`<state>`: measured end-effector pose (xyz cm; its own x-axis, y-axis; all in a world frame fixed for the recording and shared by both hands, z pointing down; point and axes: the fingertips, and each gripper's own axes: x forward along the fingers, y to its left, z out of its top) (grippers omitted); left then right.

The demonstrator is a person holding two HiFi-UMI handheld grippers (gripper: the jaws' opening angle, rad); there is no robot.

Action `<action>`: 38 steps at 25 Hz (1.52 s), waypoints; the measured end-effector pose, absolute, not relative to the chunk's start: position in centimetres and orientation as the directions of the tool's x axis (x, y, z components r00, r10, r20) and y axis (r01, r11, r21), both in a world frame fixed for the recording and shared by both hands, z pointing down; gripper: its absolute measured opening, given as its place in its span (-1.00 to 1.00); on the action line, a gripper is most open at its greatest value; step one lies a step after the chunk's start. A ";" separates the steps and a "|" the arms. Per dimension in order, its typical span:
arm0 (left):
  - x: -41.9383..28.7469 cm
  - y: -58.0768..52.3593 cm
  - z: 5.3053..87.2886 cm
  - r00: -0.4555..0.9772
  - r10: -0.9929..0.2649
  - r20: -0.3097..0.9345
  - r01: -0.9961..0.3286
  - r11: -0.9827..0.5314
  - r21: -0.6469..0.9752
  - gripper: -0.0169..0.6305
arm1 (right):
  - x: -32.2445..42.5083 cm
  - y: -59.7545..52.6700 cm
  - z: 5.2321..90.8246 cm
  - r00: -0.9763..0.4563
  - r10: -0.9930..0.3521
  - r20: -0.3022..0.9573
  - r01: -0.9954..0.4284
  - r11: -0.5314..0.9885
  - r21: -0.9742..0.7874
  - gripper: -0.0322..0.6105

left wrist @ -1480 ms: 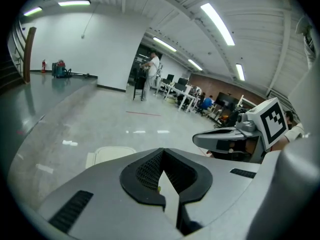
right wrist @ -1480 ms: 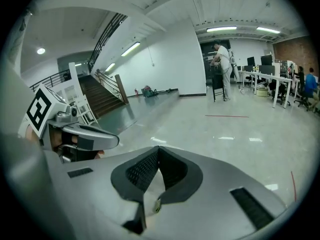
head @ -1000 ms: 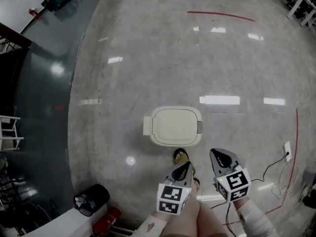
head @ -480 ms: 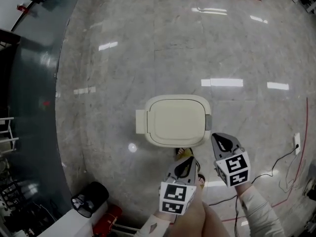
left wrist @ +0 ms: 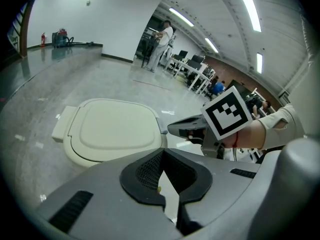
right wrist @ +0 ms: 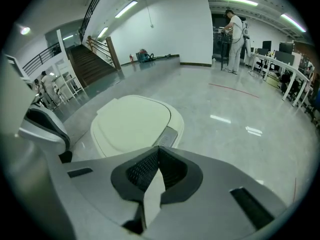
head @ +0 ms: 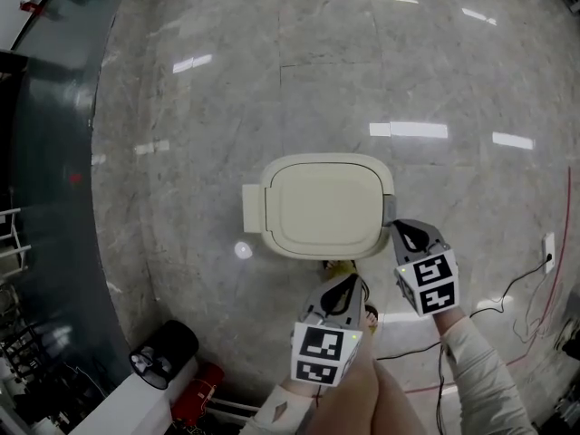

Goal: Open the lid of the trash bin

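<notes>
Lid (head: 322, 208) up or down then?

Down, flat on the cream trash bin (head: 317, 250), which stood on the marble floor (head: 208, 107), well clear of its dark left border and just ahead of the person's foot (head: 338, 266).

And the claws?

Both pinched narrow, nothing between them. The right claw (head: 405, 234) hovered just beside the grey latch button (head: 389, 209) on the bin's right rim. The left claw (head: 349, 288) hung near the front rim, apart from it.

So how should the opening have gone?

I judged the button the way in: press it squarely with the closed right tip, straight down and not sideways, since a light bin could skid on polished stone. The hinge tab (head: 251, 208) lay opposite, so the lid would likely swing away leftward. The left claw needed to keep out of that arc, or steady the body low.
</notes>
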<state>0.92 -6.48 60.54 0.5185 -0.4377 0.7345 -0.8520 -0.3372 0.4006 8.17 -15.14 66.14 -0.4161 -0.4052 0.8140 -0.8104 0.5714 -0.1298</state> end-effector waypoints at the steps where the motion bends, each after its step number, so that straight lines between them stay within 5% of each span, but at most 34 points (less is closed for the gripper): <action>1: 0.9 -6.4 60.6 0.519 -0.435 0.736 -0.852 -0.338 0.400 -0.94 | 8.1 -15.2 66.5 -0.413 -0.400 0.818 -0.810 0.571 -0.130 -0.89; 38: 1.1 -2.9 61.0 0.510 -0.400 0.761 -0.856 -0.318 0.407 -0.94 | 8.4 -15.3 67.8 -0.375 -0.392 0.840 -0.830 0.545 -0.116 -0.89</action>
<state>1.07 -2.88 61.03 0.5102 -0.3999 0.7614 -0.8564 -0.3180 0.4068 8.39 -15.32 67.80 -0.3746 -0.3924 0.8401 -0.8303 0.5452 -0.1155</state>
